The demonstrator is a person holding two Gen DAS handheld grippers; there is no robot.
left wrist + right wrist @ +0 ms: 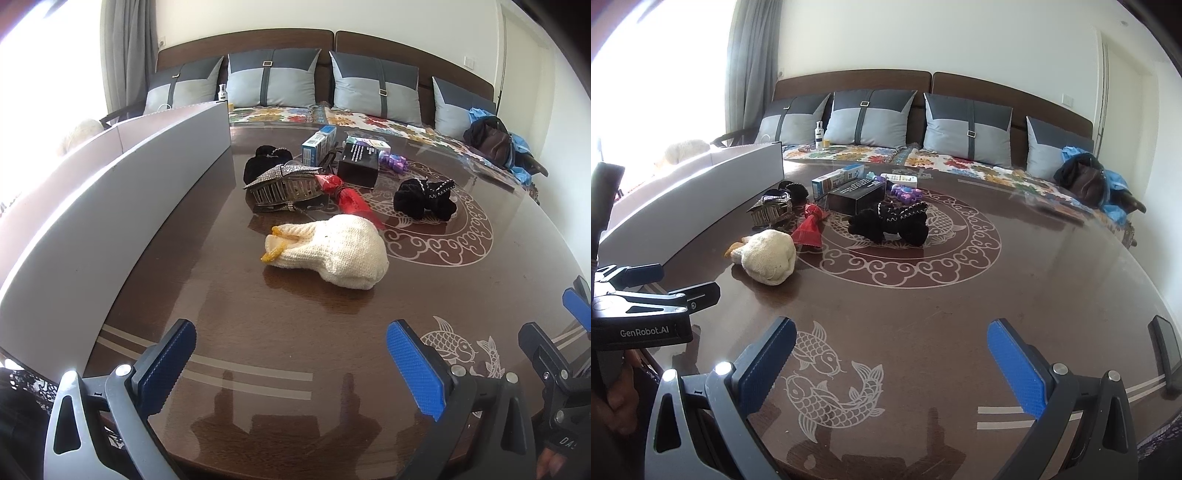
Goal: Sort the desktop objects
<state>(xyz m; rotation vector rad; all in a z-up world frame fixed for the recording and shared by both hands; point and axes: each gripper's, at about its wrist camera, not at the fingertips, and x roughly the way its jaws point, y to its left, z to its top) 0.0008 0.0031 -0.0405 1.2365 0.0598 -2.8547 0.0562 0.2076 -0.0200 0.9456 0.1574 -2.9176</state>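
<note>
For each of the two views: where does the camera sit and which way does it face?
Left wrist: on the left gripper, low over the table, facing the cream knitted toy and sofa; right gripper at its right edge.
Right wrist: on the right gripper, further right, same heading; left gripper and a hand at its left.
Shared: toy, black box, white bin.

A dark brown glossy surface (960, 314) fills the foreground, inlaid with pale fish and cloud patterns and reflecting the light. Behind it runs a long wooden bench sofa (857, 79) with a dark headboard-like back, a floral seat cover (960, 162) and four grey two-tone cushions (967, 129) leaning upright against the back. The wall (923, 37) above is plain white. At the left a grey curtain (753, 66) hangs beside a window (646, 74) blown out by bright daylight.
</note>
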